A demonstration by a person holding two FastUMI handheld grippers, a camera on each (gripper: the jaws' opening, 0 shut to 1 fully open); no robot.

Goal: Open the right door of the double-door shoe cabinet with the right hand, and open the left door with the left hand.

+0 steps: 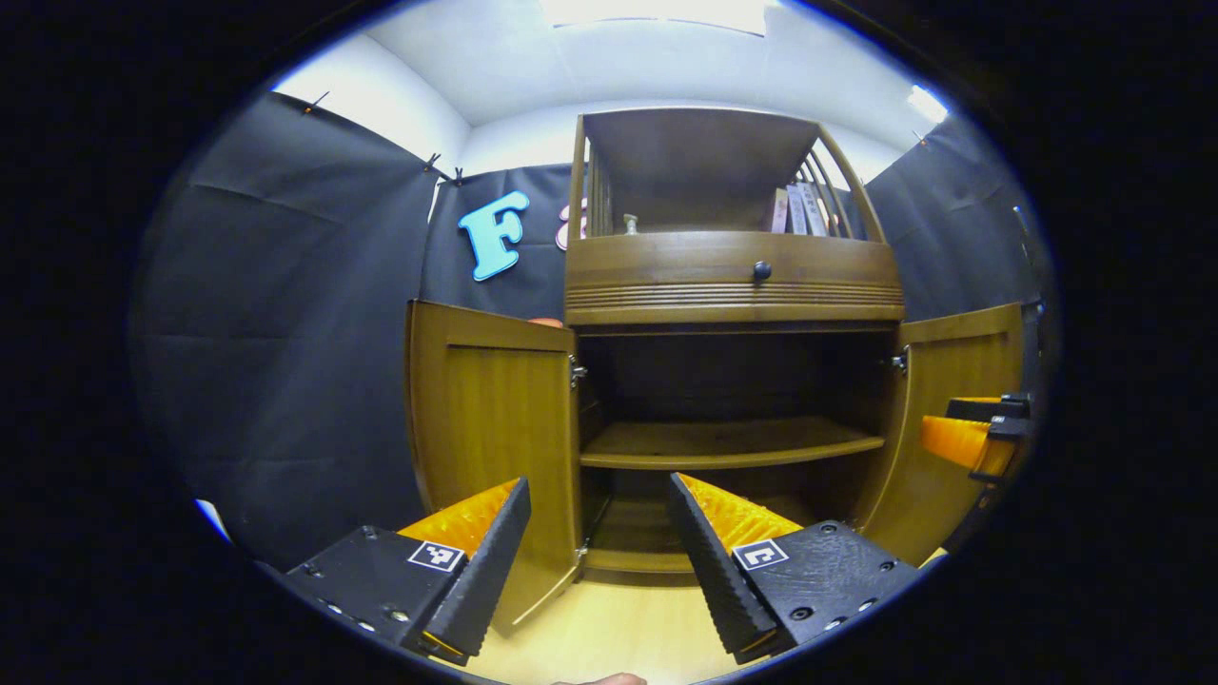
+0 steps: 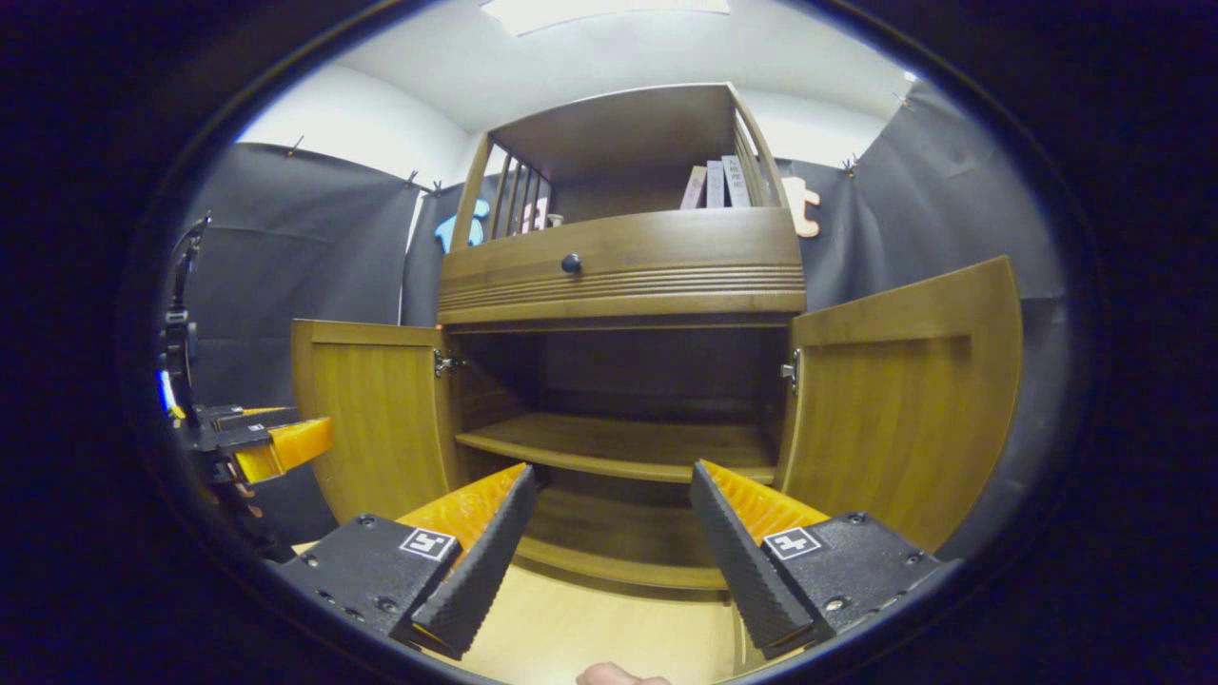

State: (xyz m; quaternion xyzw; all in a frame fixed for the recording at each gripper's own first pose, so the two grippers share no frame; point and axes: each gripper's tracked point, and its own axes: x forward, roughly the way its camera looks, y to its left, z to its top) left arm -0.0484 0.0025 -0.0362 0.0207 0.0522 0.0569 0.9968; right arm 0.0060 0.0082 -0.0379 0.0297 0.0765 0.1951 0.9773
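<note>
1. In the left gripper view, the right tongs (image 1: 985, 430) sit at the far right edge of the frame, cut off, so how their jaws stand cannot be told.
2. In the right gripper view, the left tongs (image 2: 276, 442) at the left edge are partly cut off too.
3. The books (image 2: 716, 183) at the upper middle are too small to read.
4. The back of the shoe cabinet (image 2: 623, 366) lies in deep shadow, its lower shelf partly hidden behind the near fingers.
5. A small object (image 1: 629, 224) on the top shelf is too small to identify.
</note>
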